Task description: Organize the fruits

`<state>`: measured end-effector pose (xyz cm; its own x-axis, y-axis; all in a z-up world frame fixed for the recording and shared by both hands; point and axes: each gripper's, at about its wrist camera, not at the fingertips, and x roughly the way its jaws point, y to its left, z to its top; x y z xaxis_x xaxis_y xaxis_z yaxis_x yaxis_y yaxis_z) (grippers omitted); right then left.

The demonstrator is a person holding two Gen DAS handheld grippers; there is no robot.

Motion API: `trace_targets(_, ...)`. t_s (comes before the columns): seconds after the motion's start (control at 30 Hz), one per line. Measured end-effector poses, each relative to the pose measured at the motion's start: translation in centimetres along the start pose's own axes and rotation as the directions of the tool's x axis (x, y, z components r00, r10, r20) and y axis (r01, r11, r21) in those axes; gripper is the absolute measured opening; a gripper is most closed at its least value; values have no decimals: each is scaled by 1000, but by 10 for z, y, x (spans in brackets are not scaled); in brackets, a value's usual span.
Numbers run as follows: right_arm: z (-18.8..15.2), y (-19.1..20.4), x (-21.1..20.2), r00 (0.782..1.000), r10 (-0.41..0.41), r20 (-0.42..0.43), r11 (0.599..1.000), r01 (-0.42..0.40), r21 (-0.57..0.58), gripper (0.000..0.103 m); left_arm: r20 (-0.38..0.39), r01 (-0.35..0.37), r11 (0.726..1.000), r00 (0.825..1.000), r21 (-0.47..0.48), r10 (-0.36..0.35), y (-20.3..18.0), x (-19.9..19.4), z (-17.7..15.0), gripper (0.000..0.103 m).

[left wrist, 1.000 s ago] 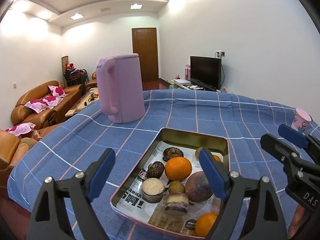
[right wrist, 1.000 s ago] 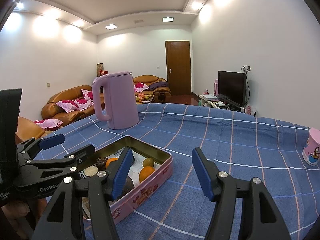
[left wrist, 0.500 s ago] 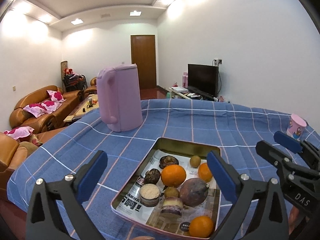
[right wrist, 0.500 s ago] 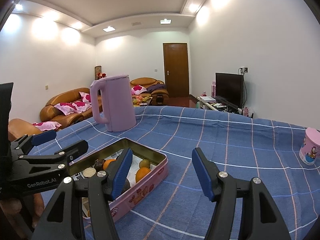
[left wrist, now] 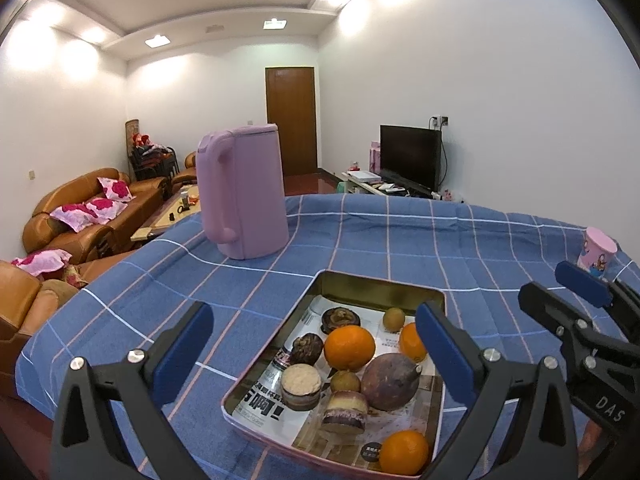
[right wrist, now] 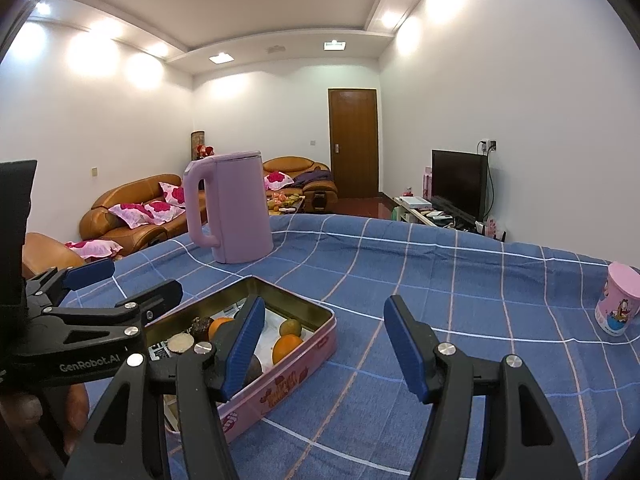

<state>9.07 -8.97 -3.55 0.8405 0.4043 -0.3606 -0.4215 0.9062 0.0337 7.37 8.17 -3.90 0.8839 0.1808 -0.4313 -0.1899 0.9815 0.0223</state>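
Note:
A pink tin tray (left wrist: 376, 285) lined with printed paper lies on the blue checked cloth. It holds three oranges (left wrist: 349, 347), a big purple-brown fruit (left wrist: 390, 376), small brown-green fruits (left wrist: 394, 318) and dark and cut pieces (left wrist: 300, 384). My left gripper (left wrist: 312, 314) hovers over the tray's near left part, jaws wide open, empty. In the right wrist view the tray (right wrist: 288, 376) sits at the lower left. My right gripper (right wrist: 325, 308) is open and empty just right of it, above bare cloth. Each gripper shows in the other's view: the right gripper (left wrist: 556, 288), the left gripper (right wrist: 140, 280).
A tall pink kettle (left wrist: 244, 196) stands behind the tray on the far left of the table. A pink printed cup (right wrist: 618, 304) stands near the right edge. Sofas, a door and a television lie beyond the table.
The left gripper's jaws have spread wider apart, showing more of the tray's fruit between them. The right gripper has kept its place and opening.

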Motion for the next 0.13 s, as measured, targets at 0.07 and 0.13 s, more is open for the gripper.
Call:
trace_targets(0.07, -1, -1, 0, 1000, 0, -3, 1000, 0, 1, 64, 4, 4, 1000, 1000, 7, -4, -1, -2, 0, 103)
trace_targets(0.13, -1, -1, -1, 1000, -1, -6, 1000, 1, 3, 64, 9, 7, 1000, 1000, 10, -7, -2, -3, 0, 103)
